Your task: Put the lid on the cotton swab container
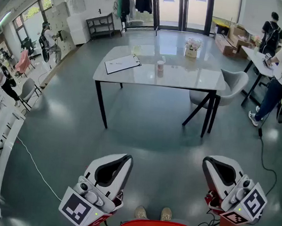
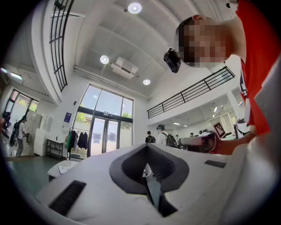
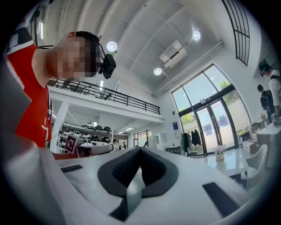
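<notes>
At waist, left gripper (image 1: 121, 162): jaws closed, empty, carried idle.
Beside it, right gripper (image 1: 213, 165): jaws closed too, nothing between them.
Well ahead, table (image 1: 194, 78): out of reach, likely why both are idle.
On it, cotton swab container (image 1: 160, 66): probably the small upright pot; lid not discernible.

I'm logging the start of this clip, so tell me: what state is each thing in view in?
left gripper: shut, nothing between its jaws.
right gripper: shut, nothing between its jaws.
small container: upright on the table; too small to tell whether its lid is on.
clipboard: lying flat on the table.
grey chair: drawn up to the table's end.
glass doors: closed.
</notes>
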Demonstrator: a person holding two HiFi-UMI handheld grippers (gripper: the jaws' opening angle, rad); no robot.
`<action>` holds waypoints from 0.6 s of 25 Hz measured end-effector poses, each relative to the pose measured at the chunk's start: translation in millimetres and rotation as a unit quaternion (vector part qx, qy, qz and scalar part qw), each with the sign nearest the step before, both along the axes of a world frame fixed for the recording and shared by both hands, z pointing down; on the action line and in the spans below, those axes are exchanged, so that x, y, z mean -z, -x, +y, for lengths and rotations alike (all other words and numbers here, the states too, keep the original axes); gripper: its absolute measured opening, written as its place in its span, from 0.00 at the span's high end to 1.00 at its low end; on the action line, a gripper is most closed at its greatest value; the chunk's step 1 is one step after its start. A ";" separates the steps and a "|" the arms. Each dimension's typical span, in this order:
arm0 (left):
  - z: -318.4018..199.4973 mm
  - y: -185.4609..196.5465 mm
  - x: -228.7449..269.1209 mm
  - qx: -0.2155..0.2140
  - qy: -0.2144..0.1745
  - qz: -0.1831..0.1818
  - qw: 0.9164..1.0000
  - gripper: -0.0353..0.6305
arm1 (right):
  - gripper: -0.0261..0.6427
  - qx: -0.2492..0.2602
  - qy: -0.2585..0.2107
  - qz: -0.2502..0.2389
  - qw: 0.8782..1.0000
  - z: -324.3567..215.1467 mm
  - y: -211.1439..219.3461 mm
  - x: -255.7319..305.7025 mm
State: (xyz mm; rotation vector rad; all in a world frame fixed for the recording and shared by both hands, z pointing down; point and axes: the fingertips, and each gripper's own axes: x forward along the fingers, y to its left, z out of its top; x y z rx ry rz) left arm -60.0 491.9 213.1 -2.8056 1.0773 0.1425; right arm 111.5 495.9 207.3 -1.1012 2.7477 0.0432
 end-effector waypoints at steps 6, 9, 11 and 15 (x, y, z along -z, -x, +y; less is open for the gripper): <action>-1.6 7.6 5.7 0.000 -0.007 0.008 1.000 0.93 | 0.98 0.001 0.000 0.002 1.000 -0.1 10.1 2.1; -2.6 11.6 11.9 0.004 -0.022 0.021 1.000 0.93 | 0.98 0.001 0.000 0.005 1.000 0.4 15.6 1.3; -3.5 13.2 7.6 0.003 -0.017 0.018 1.000 0.93 | 0.98 0.001 0.000 0.008 1.000 -0.8 18.4 0.5; -1.7 18.0 2.0 -0.003 -0.006 0.009 1.000 0.93 | 0.98 0.010 -0.002 0.007 1.000 1.7 28.0 2.3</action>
